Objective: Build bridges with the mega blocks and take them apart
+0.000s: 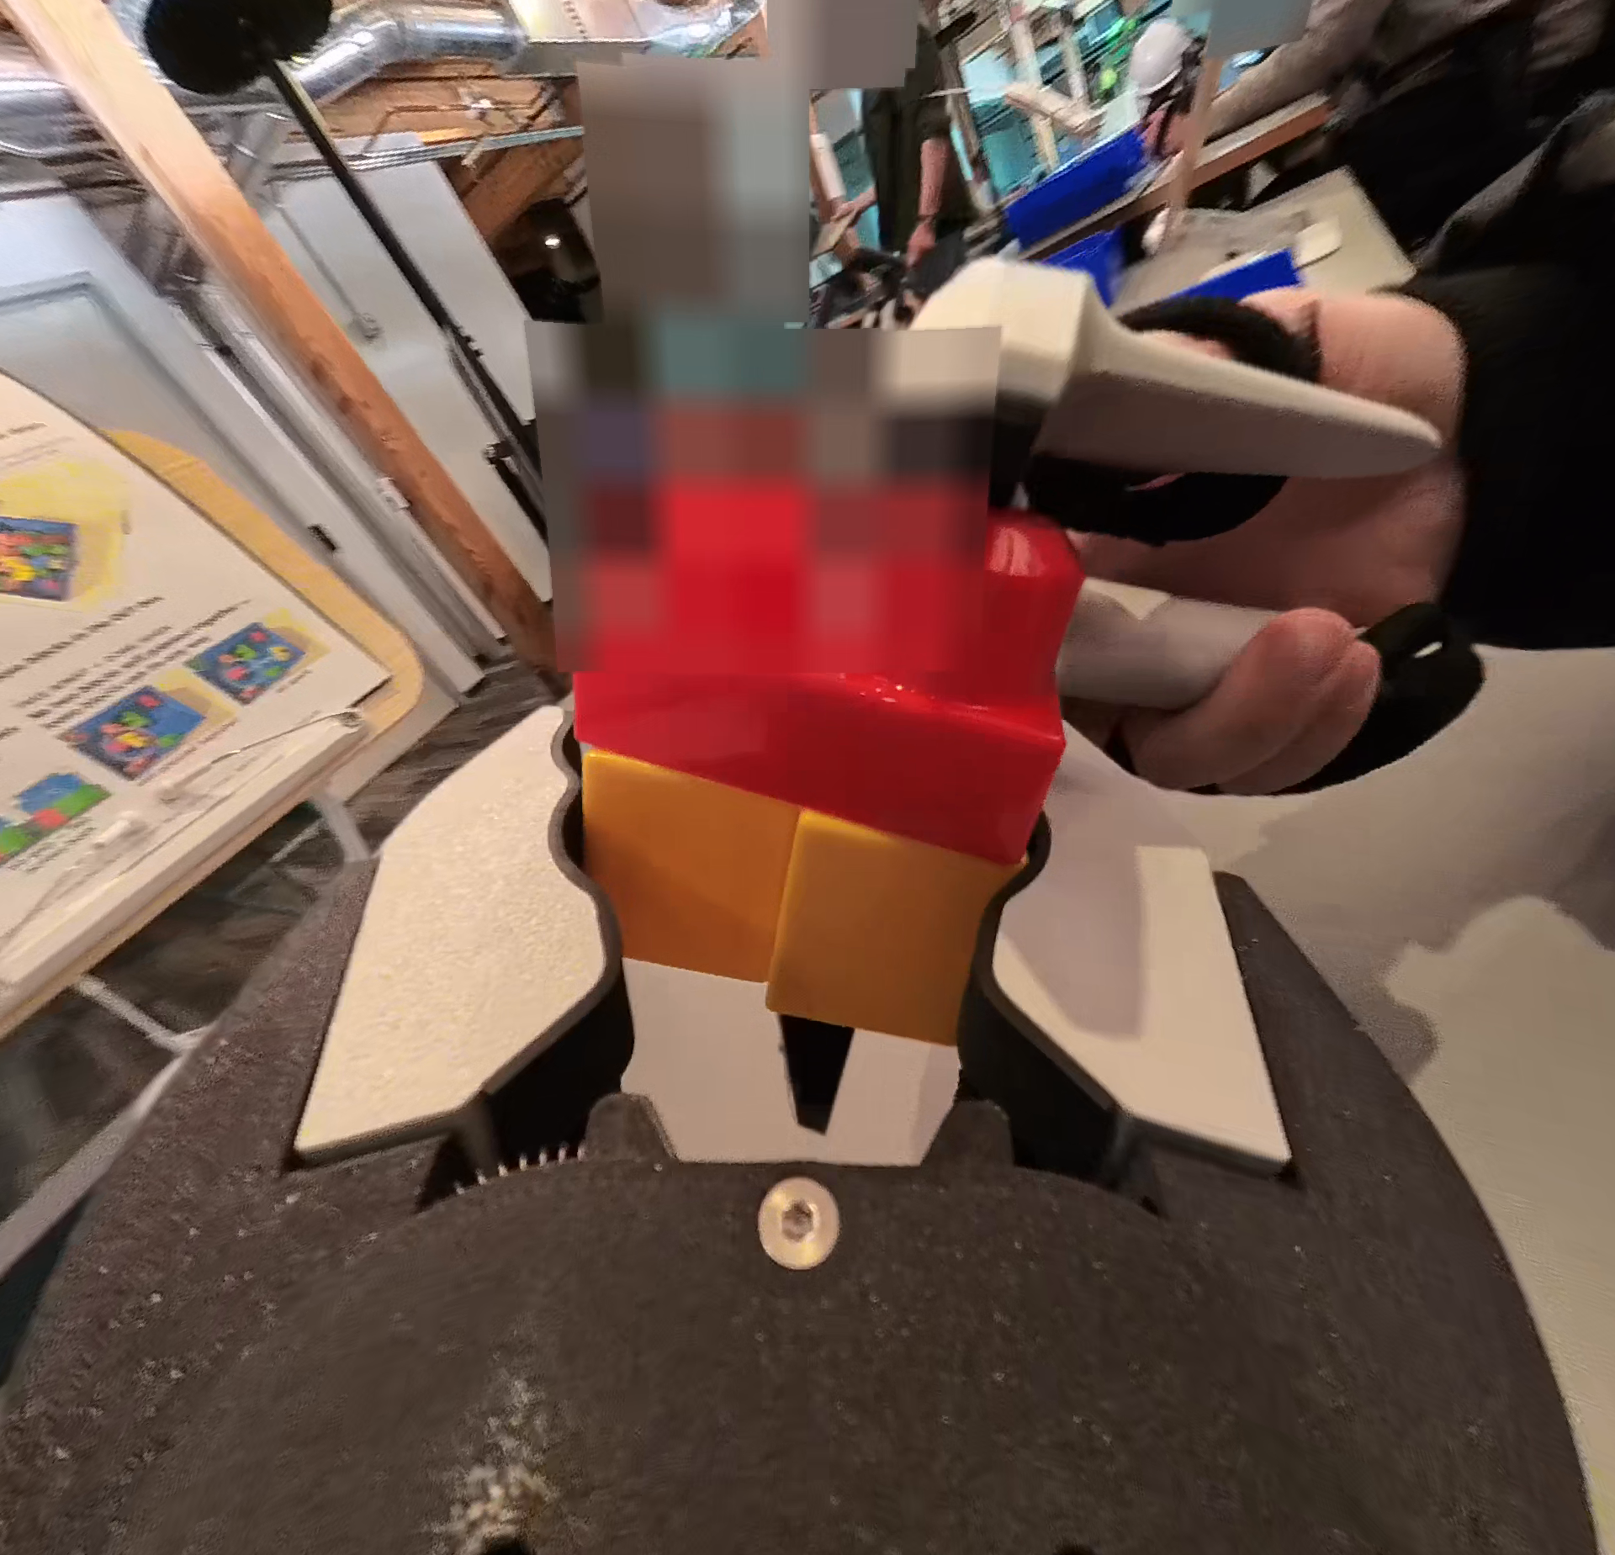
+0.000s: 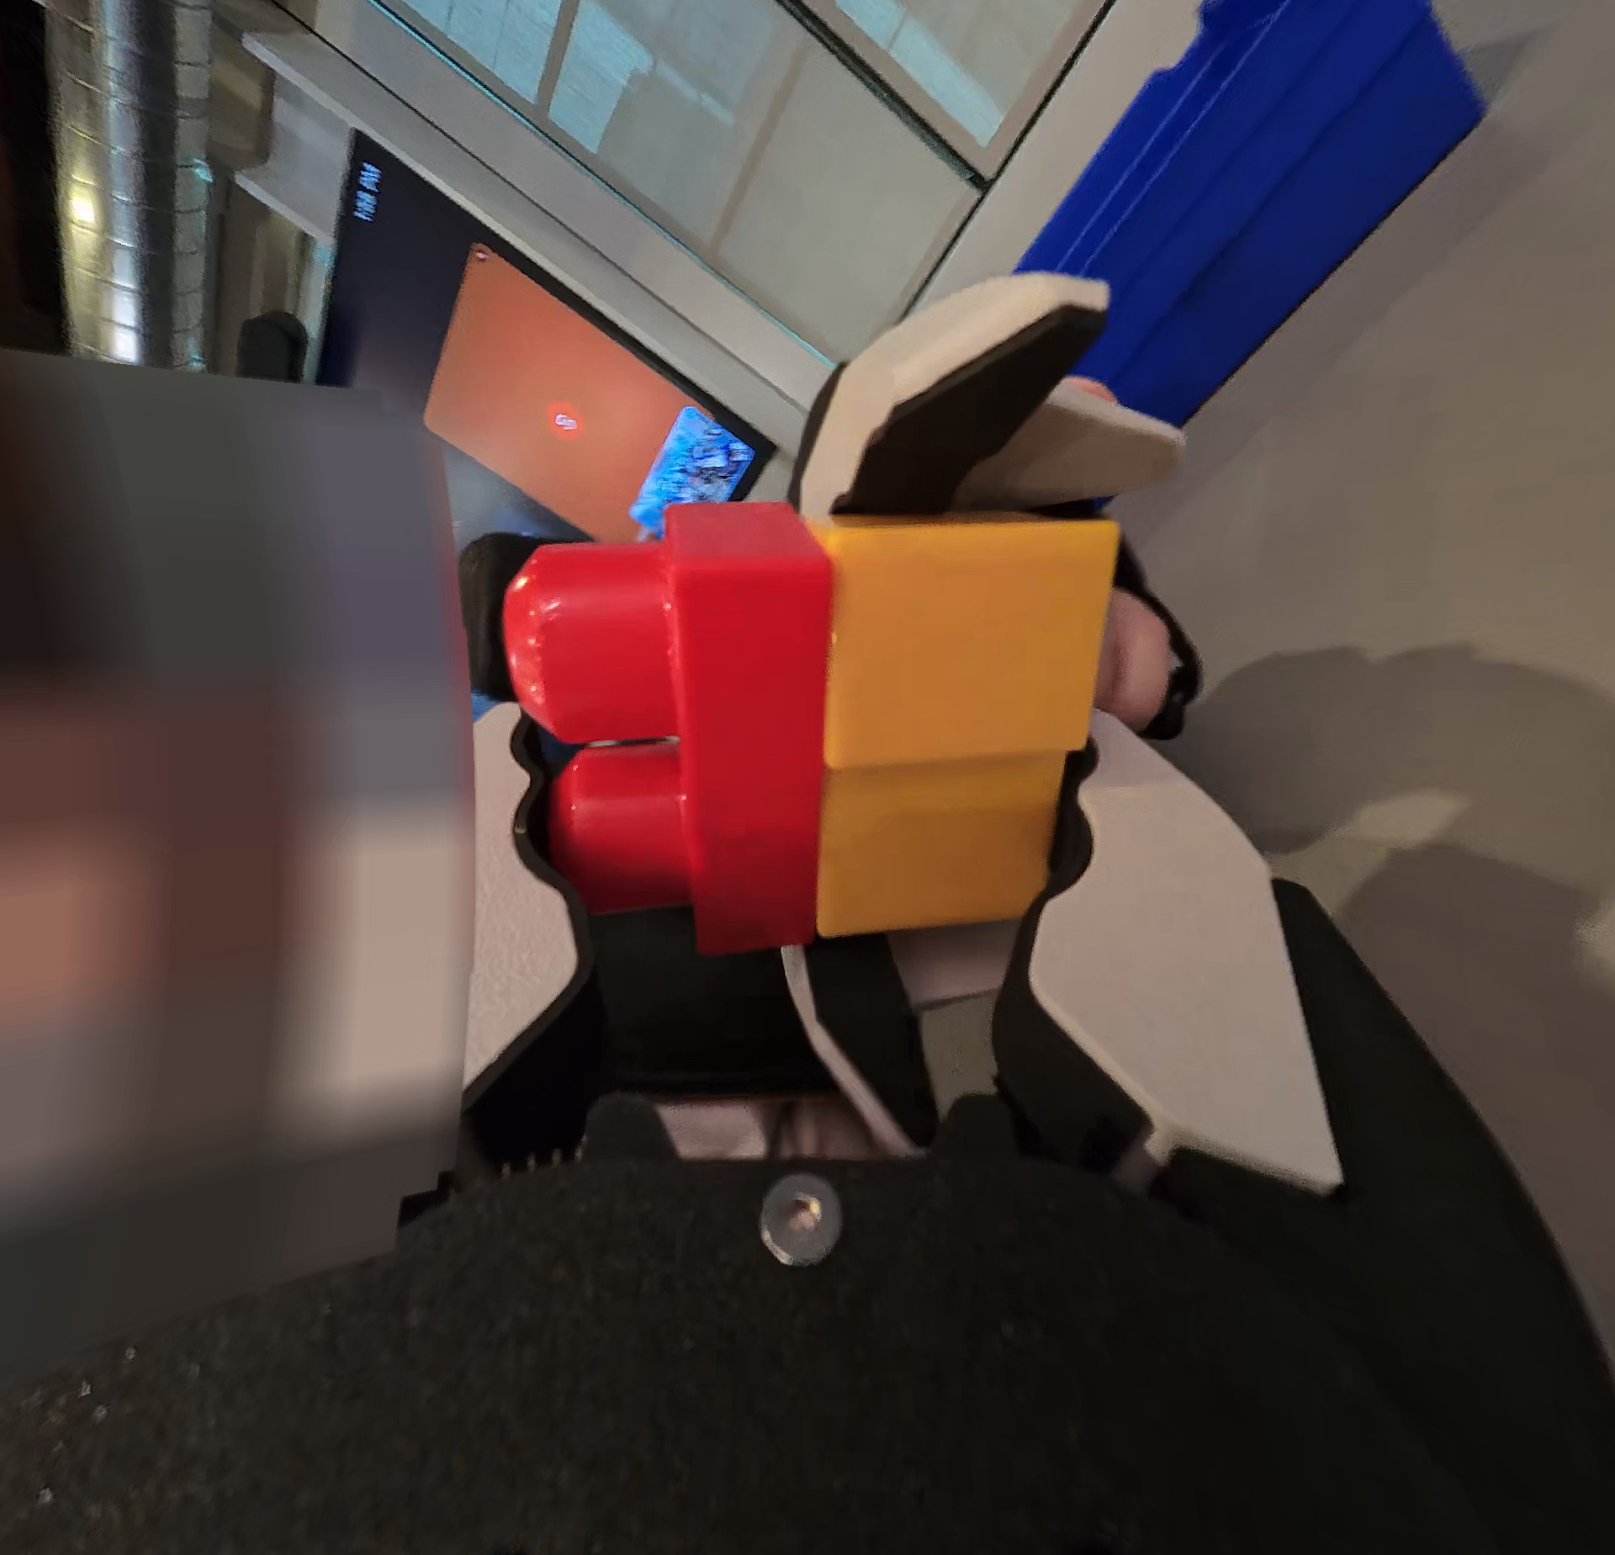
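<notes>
Red block (image 1: 909,753) stacked on two yellow blocks (image 1: 786,884), all held up off the table between both grippers. Left wrist view: left gripper (image 1: 800,823) clamped on the yellow pair, one finger pressed against each outer side, the red block just past the fingertips and tilted down toward the right finger. Seam between the two yellow blocks running roughly along the fingers. Right gripper (image 1: 1049,552) reaching in from the right, its pale fingers (image 1: 1223,412) above and below the red block's far end; contact there partly hidden by a mosaic patch. Right wrist view: stack lying sideways across the right gripper (image 2: 791,801), long axis from finger to finger, red studs (image 2: 603,639) pointing at the left finger, yellow blocks (image 2: 953,727) against the right finger. Both fingers touching the stack, closed on it. Blue bin (image 2: 1267,159) well beyond the fingertips, upper right.
</notes>
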`<move>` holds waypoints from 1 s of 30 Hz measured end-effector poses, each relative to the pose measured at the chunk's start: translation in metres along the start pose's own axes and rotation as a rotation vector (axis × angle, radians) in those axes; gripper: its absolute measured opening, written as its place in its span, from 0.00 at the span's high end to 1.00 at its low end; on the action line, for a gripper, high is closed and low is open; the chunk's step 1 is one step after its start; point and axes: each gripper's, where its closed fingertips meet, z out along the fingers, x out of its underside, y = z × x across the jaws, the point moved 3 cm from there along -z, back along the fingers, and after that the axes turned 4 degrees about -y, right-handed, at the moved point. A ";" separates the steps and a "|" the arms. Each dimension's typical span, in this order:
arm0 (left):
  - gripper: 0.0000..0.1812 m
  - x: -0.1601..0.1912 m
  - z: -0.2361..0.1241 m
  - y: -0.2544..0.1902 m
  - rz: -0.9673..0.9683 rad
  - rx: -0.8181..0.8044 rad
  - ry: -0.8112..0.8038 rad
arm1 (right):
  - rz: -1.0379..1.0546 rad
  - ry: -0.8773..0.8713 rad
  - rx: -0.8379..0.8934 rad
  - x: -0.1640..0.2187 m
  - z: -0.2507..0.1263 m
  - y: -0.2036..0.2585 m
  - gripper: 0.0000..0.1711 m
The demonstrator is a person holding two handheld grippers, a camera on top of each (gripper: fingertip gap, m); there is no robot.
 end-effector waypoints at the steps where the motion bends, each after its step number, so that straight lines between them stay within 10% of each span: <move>1: 0.48 0.002 0.000 0.003 0.028 -0.036 0.015 | -0.040 -0.014 0.042 -0.004 -0.002 -0.002 0.38; 10: 0.48 0.026 -0.002 0.032 0.065 -0.253 0.208 | -0.537 -0.078 0.692 -0.028 -0.026 -0.023 0.56; 16: 0.48 0.042 -0.002 0.038 0.079 -0.307 0.322 | -0.512 -0.035 0.787 -0.027 -0.016 -0.040 0.77; 30: 0.48 0.052 0.003 0.022 -0.073 -0.116 0.362 | -0.483 0.087 0.707 -0.030 -0.053 -0.047 0.79</move>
